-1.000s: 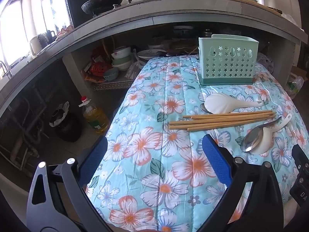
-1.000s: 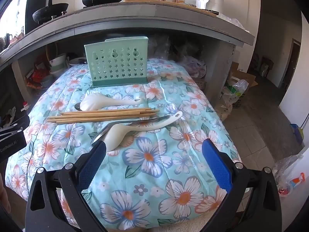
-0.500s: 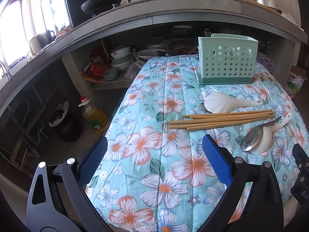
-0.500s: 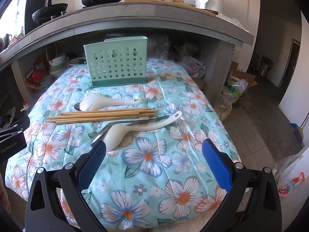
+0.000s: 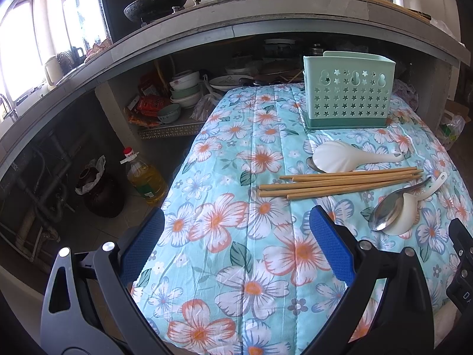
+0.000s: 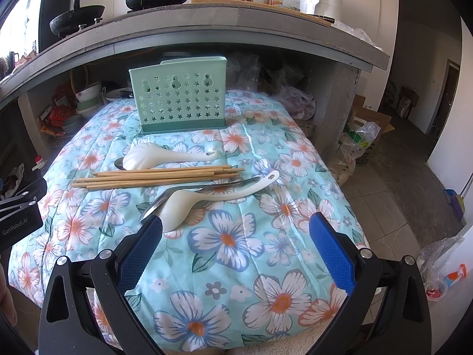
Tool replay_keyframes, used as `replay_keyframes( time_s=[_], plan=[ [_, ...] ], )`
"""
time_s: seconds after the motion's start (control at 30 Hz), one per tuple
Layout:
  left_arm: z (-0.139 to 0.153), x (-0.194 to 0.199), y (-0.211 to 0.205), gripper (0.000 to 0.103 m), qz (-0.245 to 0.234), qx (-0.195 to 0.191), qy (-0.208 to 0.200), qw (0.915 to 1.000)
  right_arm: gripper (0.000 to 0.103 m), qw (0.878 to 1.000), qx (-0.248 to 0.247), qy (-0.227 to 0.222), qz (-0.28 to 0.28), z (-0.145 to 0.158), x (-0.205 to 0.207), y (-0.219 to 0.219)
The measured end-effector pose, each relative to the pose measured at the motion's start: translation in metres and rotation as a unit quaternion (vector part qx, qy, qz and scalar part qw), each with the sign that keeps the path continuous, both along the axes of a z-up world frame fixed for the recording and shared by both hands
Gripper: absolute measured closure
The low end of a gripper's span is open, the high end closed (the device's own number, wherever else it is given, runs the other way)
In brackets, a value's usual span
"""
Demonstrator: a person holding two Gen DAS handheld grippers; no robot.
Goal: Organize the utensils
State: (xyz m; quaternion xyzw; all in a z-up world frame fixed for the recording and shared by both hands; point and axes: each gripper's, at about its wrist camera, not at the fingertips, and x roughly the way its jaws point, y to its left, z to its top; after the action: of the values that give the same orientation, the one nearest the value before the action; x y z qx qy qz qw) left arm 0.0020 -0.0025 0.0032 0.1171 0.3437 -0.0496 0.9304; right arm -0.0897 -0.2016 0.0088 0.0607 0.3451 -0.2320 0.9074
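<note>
A mint green utensil holder [image 5: 348, 91] [image 6: 179, 94] stands upright at the far end of the flowered table. In front of it lie a white rice paddle [image 5: 348, 156] [image 6: 165, 156], several wooden chopsticks [image 5: 340, 182] [image 6: 159, 176], and a metal spoon [image 5: 390, 207] [image 6: 201, 190] resting on a white ladle [image 5: 408, 210] [image 6: 212, 198]. My left gripper [image 5: 236, 242] is open and empty above the table's near left part. My right gripper [image 6: 235, 245] is open and empty, just in front of the white ladle's bowl.
The table wears a light blue flowered cloth [image 5: 236, 195] [image 6: 266, 236]. A concrete counter [image 6: 236, 23] with pots overhangs the far end. An oil bottle [image 5: 145, 177] and a dark jar [image 5: 100, 195] stand on the floor left. Bags [image 6: 360, 139] lie on the floor right.
</note>
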Motion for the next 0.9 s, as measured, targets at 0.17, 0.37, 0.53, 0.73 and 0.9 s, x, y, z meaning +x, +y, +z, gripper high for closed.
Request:
replay_keyframes(
  time_s=[0.17, 0.37, 0.53, 0.73, 0.9],
  plan=[
    [0.0, -0.0003, 0.0004, 0.009, 0.0, 0.0, -0.001, 1.0, 0.006, 1.0, 0.0, 0.0, -0.001, 0.0001, 0.0, 0.0005],
    [-0.0005, -0.0003, 0.0007, 0.009, 0.0, 0.0, -0.001, 1.0, 0.006, 1.0, 0.001, 0.0, 0.0, 0.0003, -0.0001, 0.0001],
    [-0.0012, 0.0002, 0.0012, 0.009, 0.0, 0.0, -0.001, 1.0, 0.006, 1.0, 0.001, 0.0, -0.001, 0.0003, -0.0001, 0.0003],
    [-0.0015, -0.0002, 0.0025, 0.009, 0.0, 0.0, 0.0, 1.0, 0.006, 1.0, 0.001, 0.0, 0.0, 0.0004, 0.0, 0.0007],
    [-0.0032, 0.0004, 0.0049, 0.009, 0.0, -0.001, 0.002, 1.0, 0.006, 1.0, -0.002, -0.001, -0.001, 0.003, 0.0009, 0.0031]
  ],
)
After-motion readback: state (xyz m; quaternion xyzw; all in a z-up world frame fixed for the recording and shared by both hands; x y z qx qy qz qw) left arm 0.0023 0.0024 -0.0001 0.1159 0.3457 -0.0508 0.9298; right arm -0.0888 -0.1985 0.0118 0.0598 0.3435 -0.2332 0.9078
